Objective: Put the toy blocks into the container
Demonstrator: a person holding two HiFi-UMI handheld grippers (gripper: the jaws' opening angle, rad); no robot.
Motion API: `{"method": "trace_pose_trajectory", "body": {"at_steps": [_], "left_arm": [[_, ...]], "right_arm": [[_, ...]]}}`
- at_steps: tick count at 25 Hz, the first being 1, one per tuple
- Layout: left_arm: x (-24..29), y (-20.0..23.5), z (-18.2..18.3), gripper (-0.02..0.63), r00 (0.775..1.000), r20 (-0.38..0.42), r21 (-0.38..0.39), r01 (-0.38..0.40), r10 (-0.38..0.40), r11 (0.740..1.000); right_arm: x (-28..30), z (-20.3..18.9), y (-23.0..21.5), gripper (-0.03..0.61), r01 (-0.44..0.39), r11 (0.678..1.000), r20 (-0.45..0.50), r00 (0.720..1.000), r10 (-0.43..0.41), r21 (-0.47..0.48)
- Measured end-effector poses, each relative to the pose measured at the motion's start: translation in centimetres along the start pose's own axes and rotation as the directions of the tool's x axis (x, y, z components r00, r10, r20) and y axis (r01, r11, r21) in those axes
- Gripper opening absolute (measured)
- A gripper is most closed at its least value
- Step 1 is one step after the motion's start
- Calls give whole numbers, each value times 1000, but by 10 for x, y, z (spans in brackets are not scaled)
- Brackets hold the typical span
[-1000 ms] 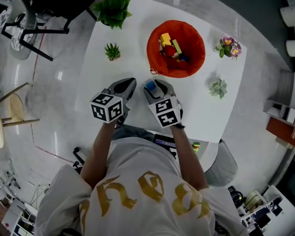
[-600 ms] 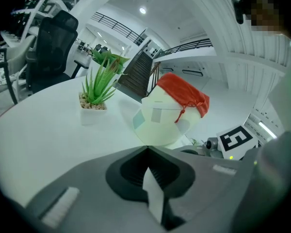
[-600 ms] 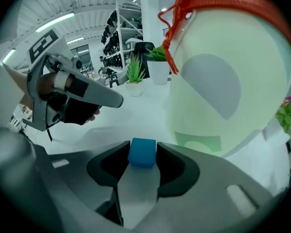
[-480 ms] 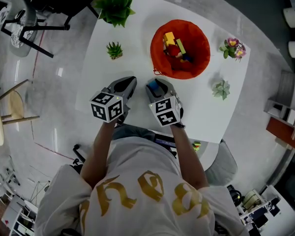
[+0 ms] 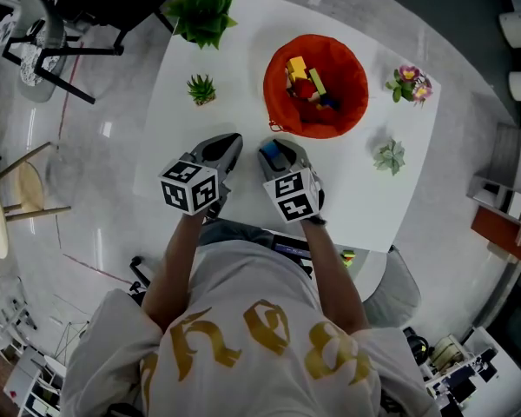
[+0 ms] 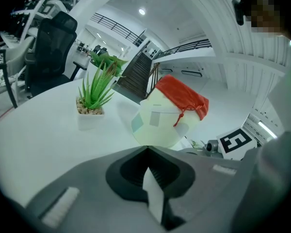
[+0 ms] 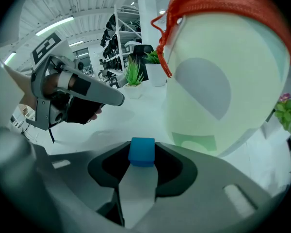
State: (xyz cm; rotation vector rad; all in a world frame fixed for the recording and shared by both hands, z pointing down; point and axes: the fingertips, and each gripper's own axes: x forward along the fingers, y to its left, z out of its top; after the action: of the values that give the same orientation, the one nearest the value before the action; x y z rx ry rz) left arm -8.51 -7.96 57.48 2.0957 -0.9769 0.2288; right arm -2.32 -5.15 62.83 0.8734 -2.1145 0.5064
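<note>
Right hand-held gripper [image 5: 276, 154] | jaws just closing | smooth blue cube [image 7: 142, 151] between them

I read no legible text. Gold lettering on the shirt [image 5: 252, 285] is indecipherable; the marker cubes [image 5: 189, 189] bear patterns only.

White table [image 5: 243, 111] bears a red-lined container [image 5: 354, 81] and 4 small potted plants [image 5: 201, 88]
</note>
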Motion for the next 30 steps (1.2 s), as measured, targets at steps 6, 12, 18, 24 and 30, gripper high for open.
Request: {"method": "trace_pose_trajectory", "body": {"at_steps": [6, 12, 18, 24, 30], "left_arm": [[1, -10, 8, 0, 1000, 8, 23, 16, -16, 1000], [2, -25, 15, 0, 999, 26, 47, 41, -42, 998], [-4, -44, 31, 0, 995, 71, 82, 58, -64, 995], [-14, -64, 46, 0, 990, 109, 127, 70, -84, 989], [-25, -85, 62, 0, 981, 161, 146, 90, -113, 985]], "right_arm": [[-15, 11, -2, 175, -18, 999, 64, 998, 15, 42], [-32, 15, -6, 175, 1, 997, 84, 996, -8, 78], [-51, 18, -10, 173, 27, 994, 122, 992, -39, 103], [-73, 21, -12, 173, 55, 991, 159, 985, -74, 119], [-99, 34, -14, 173, 54, 983, 229, 969, -94, 176]]}}
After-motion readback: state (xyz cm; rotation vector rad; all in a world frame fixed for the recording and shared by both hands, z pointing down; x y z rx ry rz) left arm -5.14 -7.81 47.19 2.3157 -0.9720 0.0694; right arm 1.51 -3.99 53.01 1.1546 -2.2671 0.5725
